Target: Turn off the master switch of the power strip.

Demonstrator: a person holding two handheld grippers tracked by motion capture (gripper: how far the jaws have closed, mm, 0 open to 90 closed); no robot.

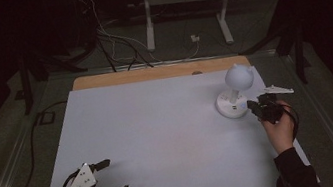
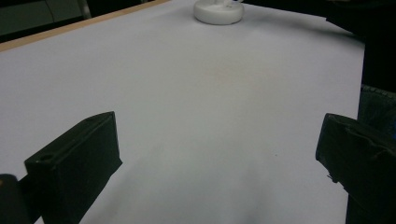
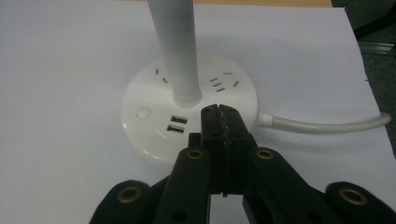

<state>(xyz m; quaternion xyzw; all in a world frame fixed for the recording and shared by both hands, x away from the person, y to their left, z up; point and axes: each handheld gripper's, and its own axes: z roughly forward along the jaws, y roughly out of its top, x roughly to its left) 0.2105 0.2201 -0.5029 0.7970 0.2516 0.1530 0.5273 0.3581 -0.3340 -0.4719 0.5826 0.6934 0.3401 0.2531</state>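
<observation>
A white desk lamp with sockets and USB ports in its round base stands at the far right of the white table. The right gripper, jaws pressed together on nothing, tips over the base rim beside the stem, seemingly about to press something; nothing looks done yet. The left gripper waits well apart, jaws wide.

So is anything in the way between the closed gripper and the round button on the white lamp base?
Nothing visible. The right hand-held gripper, jaws together, sits over the round white plastic lamp base; the round button lies left of its tip, past two USB ports, with bare base between.
</observation>
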